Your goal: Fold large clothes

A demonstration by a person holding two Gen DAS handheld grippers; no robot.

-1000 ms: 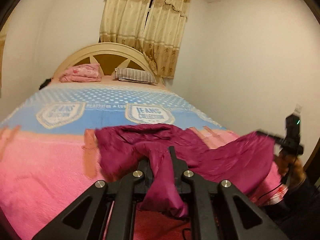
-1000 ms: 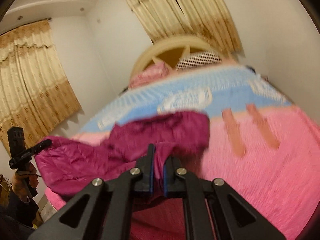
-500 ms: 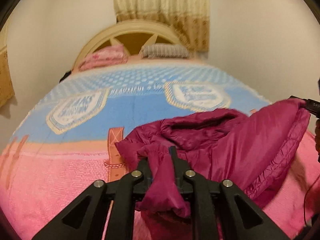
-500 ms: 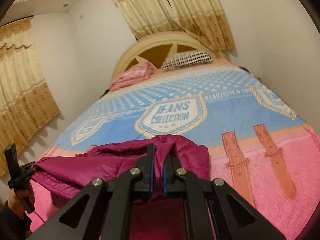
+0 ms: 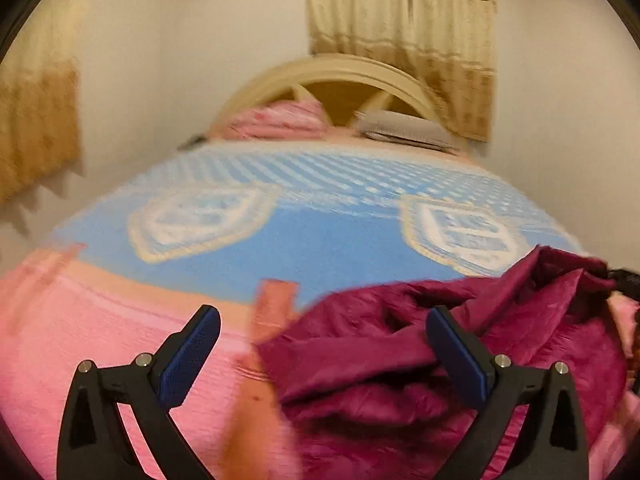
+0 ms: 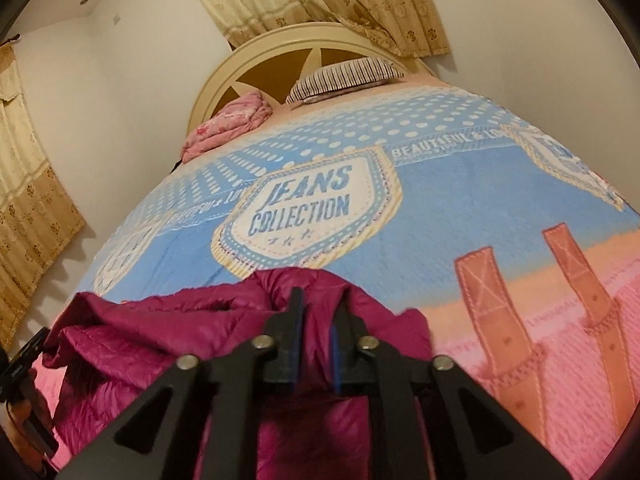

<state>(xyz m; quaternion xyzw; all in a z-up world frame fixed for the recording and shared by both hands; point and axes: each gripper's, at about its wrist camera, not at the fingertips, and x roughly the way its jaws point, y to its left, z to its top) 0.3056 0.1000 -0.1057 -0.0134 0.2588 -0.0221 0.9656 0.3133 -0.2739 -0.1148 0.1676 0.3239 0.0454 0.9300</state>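
Magenta jacket (image 6: pixel 168 344) crumpled on the bed (image 6: pixel 520 360)

Left claw (image 5: pixel 320 332) gapes wide, holding nothing, the jacket at its 3 o'clock; right claw (image 6: pixel 318 312) pinches a jacket fold near the blanket's pink end.

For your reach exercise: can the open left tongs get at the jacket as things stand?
Probably yes: the left tongs gape wide, and the jacket lies between them on the bed, nothing in between.
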